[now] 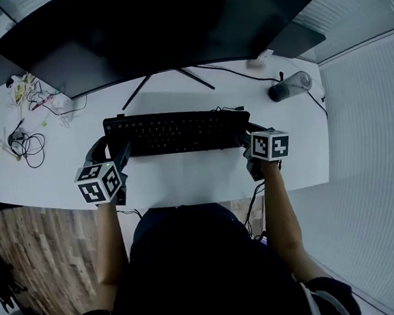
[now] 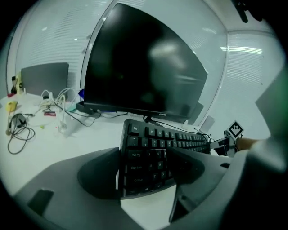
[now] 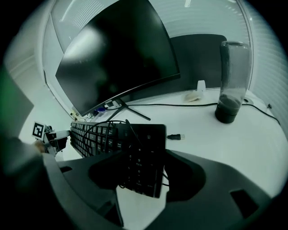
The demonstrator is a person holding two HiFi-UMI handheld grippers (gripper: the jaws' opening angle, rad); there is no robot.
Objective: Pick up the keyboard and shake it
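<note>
A black keyboard (image 1: 174, 131) lies flat on the white desk (image 1: 185, 178), in front of the monitor. My left gripper (image 1: 111, 152) is at its left end, jaws open. In the left gripper view one jaw sits beside the keyboard's (image 2: 148, 157) left edge and the other over the keys, left gripper (image 2: 144, 173) straddling that end. My right gripper (image 1: 248, 142) is at the right end, also open. There the number-pad end of the keyboard (image 3: 141, 150) lies between the spread jaws of the right gripper (image 3: 141, 176). I see no pad pressing on it.
A large dark curved monitor (image 1: 158, 26) stands on thin legs just behind the keyboard. A lying tumbler (image 1: 290, 85) is at the back right, with a cable running to it. Coiled wires (image 1: 28, 144) and small items (image 1: 34, 95) are on the left. The desk's front edge (image 1: 187, 203) is near my body.
</note>
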